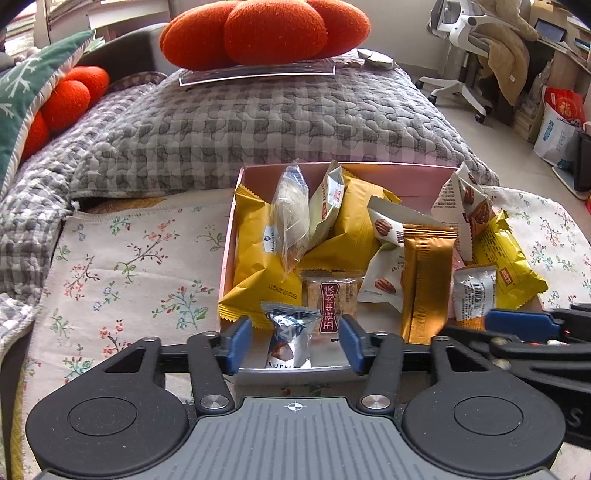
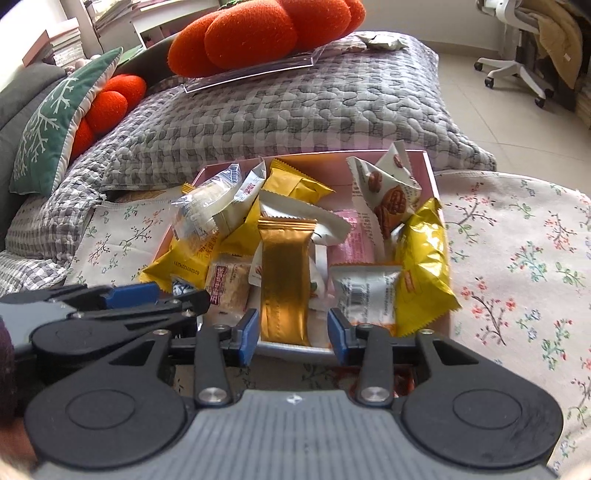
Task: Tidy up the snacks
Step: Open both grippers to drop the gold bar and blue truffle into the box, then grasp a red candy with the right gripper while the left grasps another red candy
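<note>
A pink box (image 1: 226, 254) (image 2: 432, 173) on a floral cloth holds several snack packets: yellow bags (image 1: 258, 254), a clear bun packet (image 1: 290, 214), pecan packets (image 1: 384, 258) and a brown meat-snack packet (image 1: 330, 299). My left gripper (image 1: 295, 341) is open at the box's near rim, and a silver truffle candy (image 1: 290, 336) stands between its fingers, untouched. My right gripper (image 2: 291, 332) is open at the near rim, with the lower end of a gold bar packet (image 2: 284, 277) between its fingers. The gold bar (image 1: 426, 284) also shows in the left view.
The floral cloth (image 1: 122, 266) (image 2: 517, 266) spreads to both sides of the box. A grey quilted cushion (image 1: 258, 122) lies behind it, with orange round pillows (image 1: 266, 29) on a clear tray. A green pillow (image 2: 51, 125) is at far left, an office chair (image 1: 465, 44) at far right.
</note>
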